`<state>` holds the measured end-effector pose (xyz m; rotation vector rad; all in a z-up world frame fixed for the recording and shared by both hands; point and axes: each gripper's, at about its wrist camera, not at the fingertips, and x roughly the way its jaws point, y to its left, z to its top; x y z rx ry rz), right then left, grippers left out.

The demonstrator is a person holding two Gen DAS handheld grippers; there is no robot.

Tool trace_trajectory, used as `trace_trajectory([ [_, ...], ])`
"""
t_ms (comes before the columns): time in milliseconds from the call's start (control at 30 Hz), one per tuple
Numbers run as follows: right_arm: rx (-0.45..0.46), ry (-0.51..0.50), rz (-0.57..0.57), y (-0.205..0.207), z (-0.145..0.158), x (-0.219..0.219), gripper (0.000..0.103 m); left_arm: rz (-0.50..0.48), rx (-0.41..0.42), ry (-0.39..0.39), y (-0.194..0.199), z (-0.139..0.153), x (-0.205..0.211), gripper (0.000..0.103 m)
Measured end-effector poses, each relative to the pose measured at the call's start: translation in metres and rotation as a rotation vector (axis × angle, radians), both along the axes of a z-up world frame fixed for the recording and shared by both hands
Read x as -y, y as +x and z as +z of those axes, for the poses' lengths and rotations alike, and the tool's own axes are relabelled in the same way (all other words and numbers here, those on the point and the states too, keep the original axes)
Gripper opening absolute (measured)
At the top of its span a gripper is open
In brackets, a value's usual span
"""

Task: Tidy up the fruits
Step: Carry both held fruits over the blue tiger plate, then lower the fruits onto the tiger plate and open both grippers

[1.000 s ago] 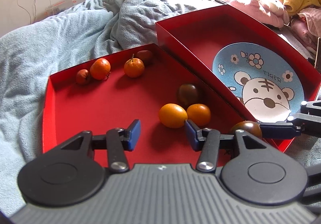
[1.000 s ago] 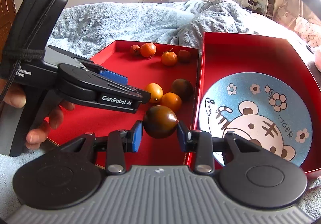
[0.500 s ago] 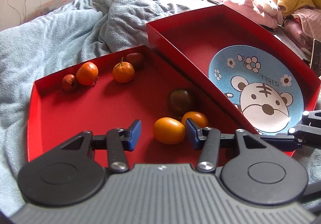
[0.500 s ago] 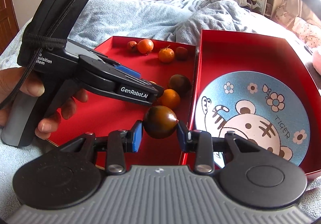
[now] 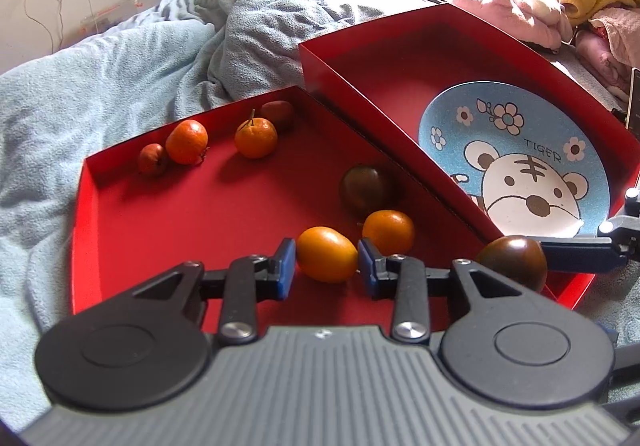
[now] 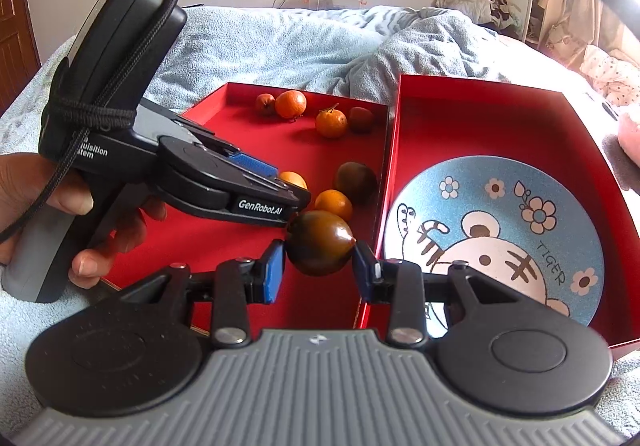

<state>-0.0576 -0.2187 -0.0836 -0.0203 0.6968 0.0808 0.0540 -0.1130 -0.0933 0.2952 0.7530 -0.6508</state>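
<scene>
Two grippers: both over red tray (image 5: 120, 230)
R gripper (image 6: 319, 268): fingers pinching dark plum (image 6: 320, 242)
L gripper (image 5: 327, 266): fingers spread round orange (image 5: 327, 254)

The left gripper (image 5: 327, 266) has come forward and down over the shallow red tray (image 5: 160, 206). A second ago its fingers (image 5: 286, 266) stood spread with bare tray floor between them, and the yellow-orange fruit (image 5: 327, 255) lay beyond and to the right of the gap. Now that fruit sits between the two blue pads, which have narrowed the gap and stand just beside it on either side; whether they touch it cannot be told. In the right wrist view the left gripper's fingers (image 6: 276, 202) have pushed further in, hiding most of that fruit, with their tips now just beside the dark tomato (image 6: 320, 242).
</scene>
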Motion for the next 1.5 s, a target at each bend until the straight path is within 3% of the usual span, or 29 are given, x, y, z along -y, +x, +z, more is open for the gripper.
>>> trace_trajectory([
  [400, 0.043, 0.006, -0.061, -0.025, 0.014, 0.029, 0.042, 0.022, 0.066, -0.006, -0.016, 0.03, 0.009, 0.037],
  [733, 0.012, -0.008, -0.226, -0.033, 0.002, 0.097, 0.042, -0.111, 0.08, -0.022, -0.027, 0.063, 0.074, 0.037],
  [967, -0.05, -0.024, -0.282, -0.025, -0.017, 0.133, 0.043, -0.161, 0.048, 0.016, -0.041, 0.034, 0.122, 0.038],
  [1133, -0.071, -0.039, -0.285, -0.019, -0.029, 0.137, 0.043, -0.148, 0.022, 0.055, -0.043, 0.009, 0.127, 0.038],
  [1500, -0.082, -0.127, -0.306, 0.0, -0.035, 0.13, 0.045, -0.108, 0.022, 0.063, -0.038, 0.002, 0.124, 0.039],
])
